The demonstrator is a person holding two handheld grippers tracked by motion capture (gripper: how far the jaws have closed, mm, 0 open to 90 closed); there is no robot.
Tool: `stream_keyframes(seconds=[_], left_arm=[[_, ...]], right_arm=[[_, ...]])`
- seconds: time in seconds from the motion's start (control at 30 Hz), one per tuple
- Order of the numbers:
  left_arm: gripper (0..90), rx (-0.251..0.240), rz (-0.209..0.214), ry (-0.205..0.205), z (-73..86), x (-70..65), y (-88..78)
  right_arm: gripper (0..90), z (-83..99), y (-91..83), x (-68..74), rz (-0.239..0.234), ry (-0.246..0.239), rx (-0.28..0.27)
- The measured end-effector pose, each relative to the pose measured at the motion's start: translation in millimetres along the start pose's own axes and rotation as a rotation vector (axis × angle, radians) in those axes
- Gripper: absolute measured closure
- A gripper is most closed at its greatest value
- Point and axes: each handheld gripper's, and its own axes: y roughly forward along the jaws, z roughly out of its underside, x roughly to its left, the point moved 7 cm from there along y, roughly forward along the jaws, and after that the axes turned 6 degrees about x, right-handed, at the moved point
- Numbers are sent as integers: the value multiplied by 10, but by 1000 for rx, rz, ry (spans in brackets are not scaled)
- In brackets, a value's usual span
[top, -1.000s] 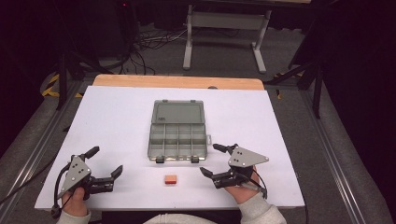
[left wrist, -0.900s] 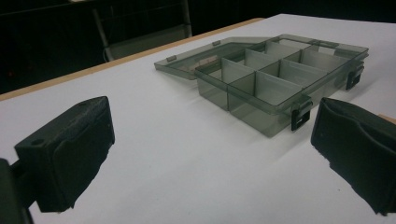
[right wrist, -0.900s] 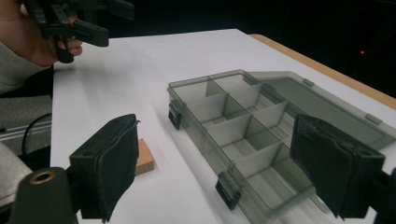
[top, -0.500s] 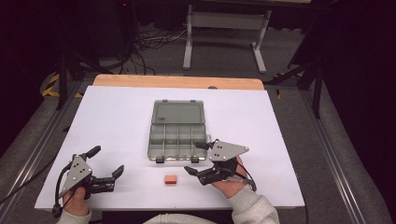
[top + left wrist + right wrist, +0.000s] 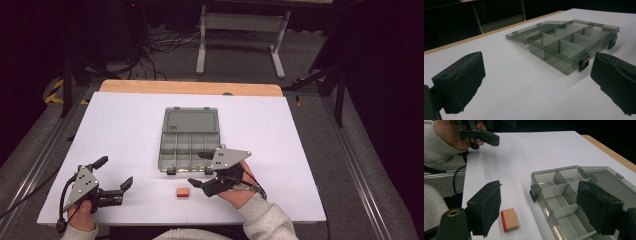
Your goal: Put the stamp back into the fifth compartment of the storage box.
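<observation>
Now right tongs [image 5: 199,169] agape, closing, empty

In the right gripper view, the compartment box [image 5: 579,200] runs off the bottom and right edges, and the near jaw pad covers part of its dividers. The person's left hand [image 5: 82,212] is cut by the high view's lower edge. The box's latches [image 5: 171,171] look too small to read.

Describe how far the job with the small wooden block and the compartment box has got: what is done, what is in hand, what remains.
Done: the compartment box lies open, lid flat, its compartments bare. In hand: the right gripper, open-jawed with nothing between, has closed in on the wooden block, its jaws just narrowing. The block lies untouched on the white table. The left gripper waits open. Left: probably grasping the block and placing it in a compartment.
</observation>
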Motion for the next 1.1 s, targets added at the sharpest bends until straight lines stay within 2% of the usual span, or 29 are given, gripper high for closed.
stream_keyframes(seconds=[0.1, 0.23, 0.67, 0.83, 0.93, 1.1], left_arm=[[6, 1, 1, 2, 0, -2, 2], [6, 3, 2, 0, 3, -8, 10], [6, 6, 3, 4, 9, -9, 18], [6, 5, 0, 0, 8, -10, 14], [6, 6, 2, 4, 9, -5, 13], [6, 7, 1, 3, 11, -2, 15]], right_arm=[[207, -18, 39, 11, -10, -5, 9], [257, -53, 91, 48, -60, -4, 26], [310, -116, 212, 98, -115, -22, 64], [314, -137, 270, 119, -130, -43, 96], [317, -130, 288, 117, -128, -70, 137], [318, -136, 293, 103, -148, -83, 182]])
